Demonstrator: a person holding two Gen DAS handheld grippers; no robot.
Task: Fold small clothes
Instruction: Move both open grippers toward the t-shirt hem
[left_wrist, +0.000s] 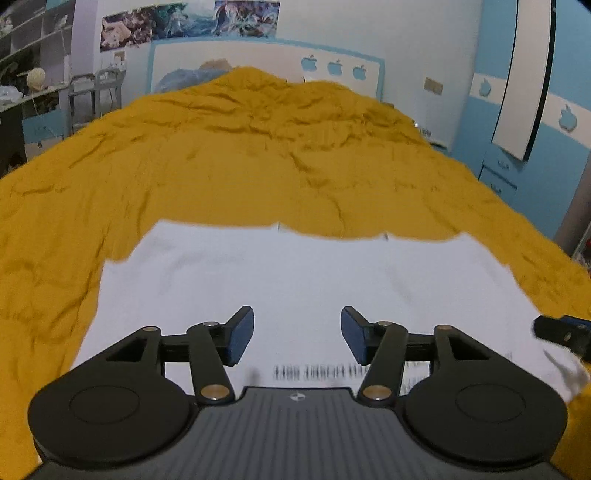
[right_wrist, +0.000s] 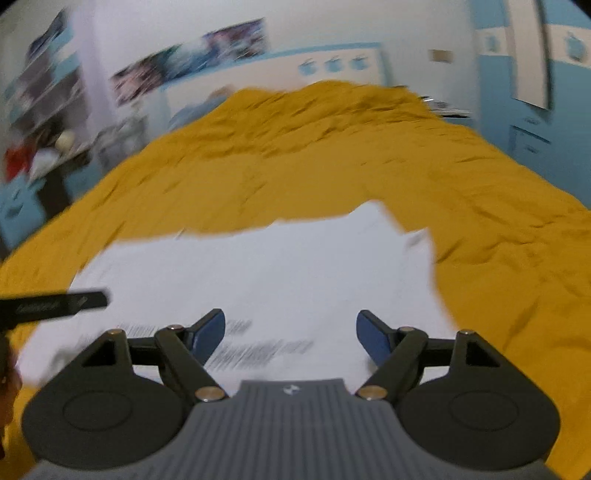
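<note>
A white garment (left_wrist: 295, 273) with dark printed lettering lies flat on a mustard-yellow bedspread (left_wrist: 258, 166). My left gripper (left_wrist: 297, 332) hovers over its near part, open, with nothing between the blue pads. A piece of the right gripper (left_wrist: 565, 332) shows at the right edge of the left wrist view. In the blurred right wrist view the same white garment (right_wrist: 258, 277) spreads over the yellow bedspread (right_wrist: 332, 166). My right gripper (right_wrist: 291, 334) stands wide open above its print and holds nothing. A finger of the left gripper (right_wrist: 55, 304) pokes in from the left.
A white headboard (left_wrist: 332, 66) with blue apple shapes closes the far end of the bed. A blue wardrobe (left_wrist: 517, 155) stands on the right. A cluttered desk and shelves (left_wrist: 33, 85) stand on the left. The bedspread is wrinkled all around the garment.
</note>
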